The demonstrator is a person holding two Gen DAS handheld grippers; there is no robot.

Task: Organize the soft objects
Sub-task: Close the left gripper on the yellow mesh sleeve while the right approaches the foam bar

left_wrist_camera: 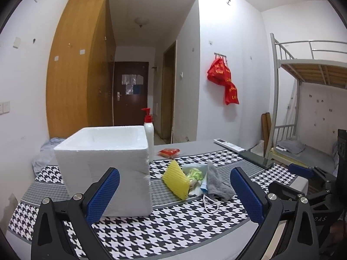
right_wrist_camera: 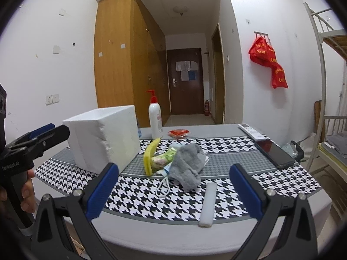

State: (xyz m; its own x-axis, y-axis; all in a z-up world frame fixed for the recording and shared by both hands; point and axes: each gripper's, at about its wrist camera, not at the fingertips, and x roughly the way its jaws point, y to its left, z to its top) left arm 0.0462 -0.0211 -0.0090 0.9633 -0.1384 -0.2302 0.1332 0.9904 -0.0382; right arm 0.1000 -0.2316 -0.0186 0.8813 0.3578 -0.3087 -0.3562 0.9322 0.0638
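Nothing is picked yet: both the left gripper (left_wrist_camera: 174, 191) and the right gripper (right_wrist_camera: 173, 189) are wide open and empty. Next, I think, one should close on the grey cloth (right_wrist_camera: 188, 164) (centre of frame) for the foam box (right_wrist_camera: 104, 138).

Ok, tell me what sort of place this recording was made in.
Most likely a dormitory-style room: a metal bunk bed stands at the right, a tall wooden wardrobe lines the entry hall, and a dark entrance door closes its far end.
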